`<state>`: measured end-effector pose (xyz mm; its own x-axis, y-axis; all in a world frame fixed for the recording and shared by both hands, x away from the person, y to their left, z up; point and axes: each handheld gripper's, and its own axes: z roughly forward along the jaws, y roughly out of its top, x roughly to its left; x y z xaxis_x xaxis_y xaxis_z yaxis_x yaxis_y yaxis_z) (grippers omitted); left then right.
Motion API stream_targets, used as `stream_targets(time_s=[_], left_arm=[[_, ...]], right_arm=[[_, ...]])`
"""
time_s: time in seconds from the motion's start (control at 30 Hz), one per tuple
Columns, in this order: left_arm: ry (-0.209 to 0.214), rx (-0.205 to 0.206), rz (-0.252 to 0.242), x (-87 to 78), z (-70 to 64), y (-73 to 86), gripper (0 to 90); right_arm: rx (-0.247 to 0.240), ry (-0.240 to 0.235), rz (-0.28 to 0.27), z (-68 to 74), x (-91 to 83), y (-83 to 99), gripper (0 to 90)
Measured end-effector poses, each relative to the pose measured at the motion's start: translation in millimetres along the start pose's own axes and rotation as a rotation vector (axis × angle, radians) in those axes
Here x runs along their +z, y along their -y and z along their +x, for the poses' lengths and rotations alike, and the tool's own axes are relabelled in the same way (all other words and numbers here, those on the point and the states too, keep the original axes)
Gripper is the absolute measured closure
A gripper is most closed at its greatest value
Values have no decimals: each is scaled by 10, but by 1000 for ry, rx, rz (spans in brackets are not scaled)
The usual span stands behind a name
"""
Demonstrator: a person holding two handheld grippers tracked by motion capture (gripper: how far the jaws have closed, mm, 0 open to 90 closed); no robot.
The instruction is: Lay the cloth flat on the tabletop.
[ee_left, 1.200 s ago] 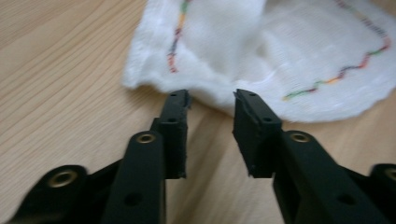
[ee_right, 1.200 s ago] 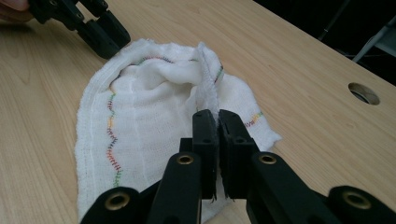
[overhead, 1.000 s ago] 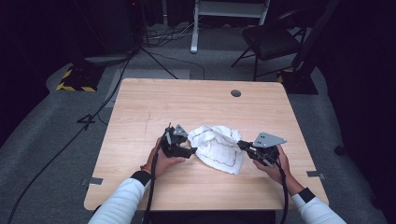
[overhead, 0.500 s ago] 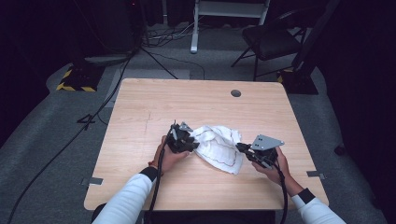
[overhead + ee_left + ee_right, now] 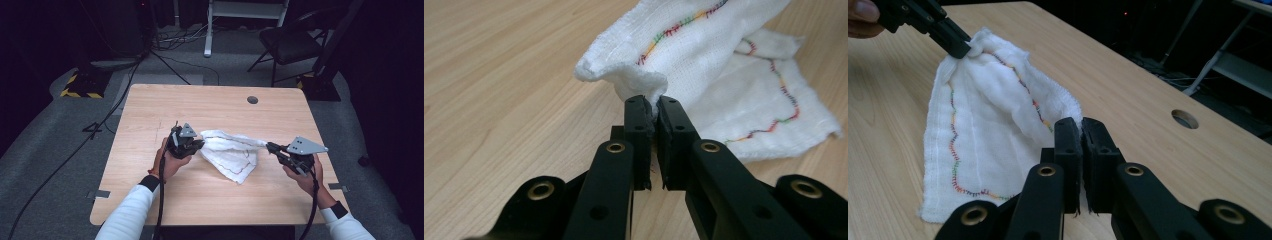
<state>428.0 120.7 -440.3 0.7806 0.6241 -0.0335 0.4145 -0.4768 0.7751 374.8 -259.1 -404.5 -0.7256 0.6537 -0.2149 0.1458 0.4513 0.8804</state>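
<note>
Both tools, left (image 5: 199,143) and right (image 5: 270,146), pinch the white cloth (image 5: 232,155); close views reveal multicoloured stitching.

White woven cloth (image 5: 232,152) with multicolour zigzag stitching near edges. Stretched between left gripper (image 5: 200,144) and right gripper (image 5: 270,146), one pinched corner in each closed pair of jaws. Upper edge held taut, raised; rest hung down, lower part resting crumpled on table between grippers.
</note>
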Motion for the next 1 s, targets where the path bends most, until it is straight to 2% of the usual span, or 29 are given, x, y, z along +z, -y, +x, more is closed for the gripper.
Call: stream_targets(time_s=[0.03, 0.33, 0.53, 0.67, 0.87, 1.0], left_arm=[[-5, 20, -10, -54, -11, -25, 843], [19, 98, -94, -411, -130, -186, 842], [23, 163, -112, -628, -258, -241, 841], [35, 191, -120, -743, -312, -238, 840], [34, 206, -125, -842, -357, -206, 833], [34, 197, -116, -777, -305, -179, 845]], right_arm=[[-1, 9, -11, -5, -35, -25, 862], [23, 58, -95, -16, -404, -249, 863], [28, 61, -129, 11, -586, -309, 864], [41, 53, -143, 35, -704, -332, 865], [44, 43, -154, 98, -835, -364, 867], [50, 55, -150, 89, -839, -368, 867]])
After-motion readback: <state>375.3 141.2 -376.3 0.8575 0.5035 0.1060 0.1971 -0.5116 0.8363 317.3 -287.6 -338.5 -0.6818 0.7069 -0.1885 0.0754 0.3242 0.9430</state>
